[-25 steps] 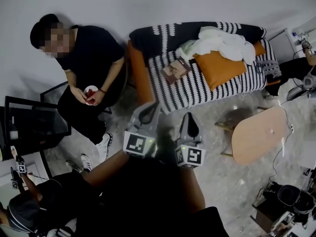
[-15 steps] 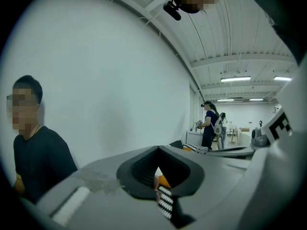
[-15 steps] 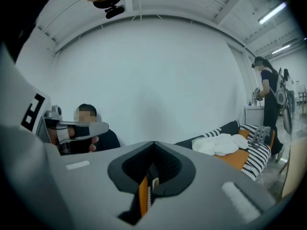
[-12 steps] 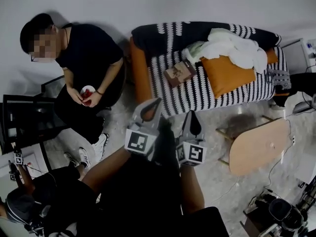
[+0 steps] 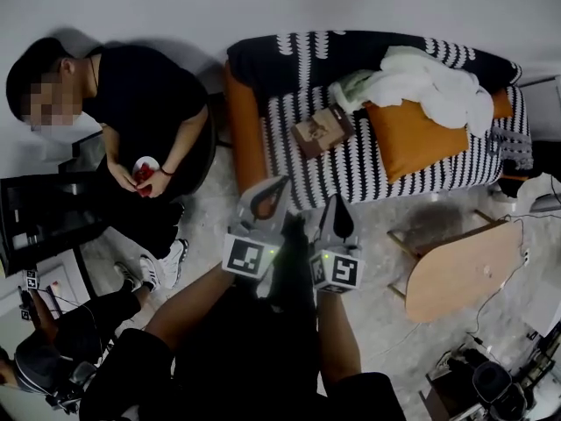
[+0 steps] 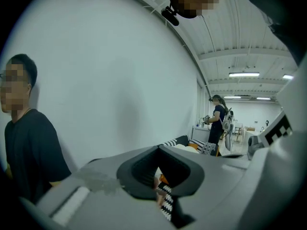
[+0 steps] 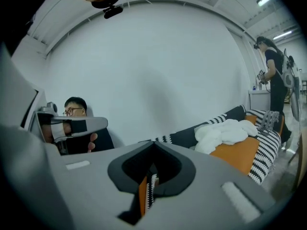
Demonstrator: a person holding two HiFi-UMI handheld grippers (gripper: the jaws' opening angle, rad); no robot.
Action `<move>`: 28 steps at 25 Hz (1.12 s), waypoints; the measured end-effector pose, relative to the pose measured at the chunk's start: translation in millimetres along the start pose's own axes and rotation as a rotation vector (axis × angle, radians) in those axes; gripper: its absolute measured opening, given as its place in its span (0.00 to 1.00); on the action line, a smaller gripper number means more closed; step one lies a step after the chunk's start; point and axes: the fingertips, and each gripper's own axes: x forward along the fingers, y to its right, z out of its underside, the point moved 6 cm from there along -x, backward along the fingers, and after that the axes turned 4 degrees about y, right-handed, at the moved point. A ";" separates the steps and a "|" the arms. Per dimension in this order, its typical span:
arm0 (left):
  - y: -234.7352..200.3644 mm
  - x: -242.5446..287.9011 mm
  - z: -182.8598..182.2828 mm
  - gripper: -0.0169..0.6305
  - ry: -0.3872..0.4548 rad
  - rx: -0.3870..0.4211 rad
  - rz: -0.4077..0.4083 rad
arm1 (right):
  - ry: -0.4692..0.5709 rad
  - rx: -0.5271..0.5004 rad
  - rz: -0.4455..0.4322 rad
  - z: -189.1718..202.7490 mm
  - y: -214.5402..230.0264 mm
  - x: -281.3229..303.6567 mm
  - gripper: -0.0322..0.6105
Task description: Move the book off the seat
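Just short of the sofa (image 5: 351, 172), the left tongs (image 5: 267, 188) and right tongs (image 5: 338, 202) hang side by side, both closed and empty. The book (image 5: 322, 131) lies on the sofa's striped seat, beside the orange cushion (image 5: 421, 140).

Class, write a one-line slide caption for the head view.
Left hand-held gripper and right hand-held gripper, both shut, point toward the book on the striped sofa, beside an orange cushion.

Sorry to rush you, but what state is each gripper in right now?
Left gripper: closed, holding nothing.
Right gripper: closed, holding nothing.
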 end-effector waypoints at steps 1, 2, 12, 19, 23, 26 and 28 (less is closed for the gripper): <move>-1.5 5.1 5.8 0.04 -0.006 -0.005 -0.006 | -0.008 0.008 -0.001 6.0 3.9 5.9 0.06; -3.0 10.0 12.1 0.04 -0.012 -0.009 -0.011 | -0.016 0.018 -0.002 12.5 7.7 11.8 0.06; -23.3 45.0 83.3 0.04 -0.065 -0.055 -0.057 | -0.114 0.127 0.002 91.4 42.5 61.8 0.06; -42.0 62.5 130.8 0.04 -0.102 -0.065 -0.078 | -0.160 0.189 -0.009 148.3 61.1 93.6 0.06; -45.8 71.8 156.3 0.04 -0.108 -0.057 -0.062 | -0.191 0.254 -0.015 187.0 72.6 111.8 0.10; -48.6 75.9 174.4 0.04 -0.113 -0.053 -0.057 | -0.219 0.322 -0.004 219.0 84.9 124.7 0.14; -52.3 77.8 183.5 0.04 -0.110 -0.055 -0.062 | -0.230 0.365 0.009 238.1 92.9 132.6 0.16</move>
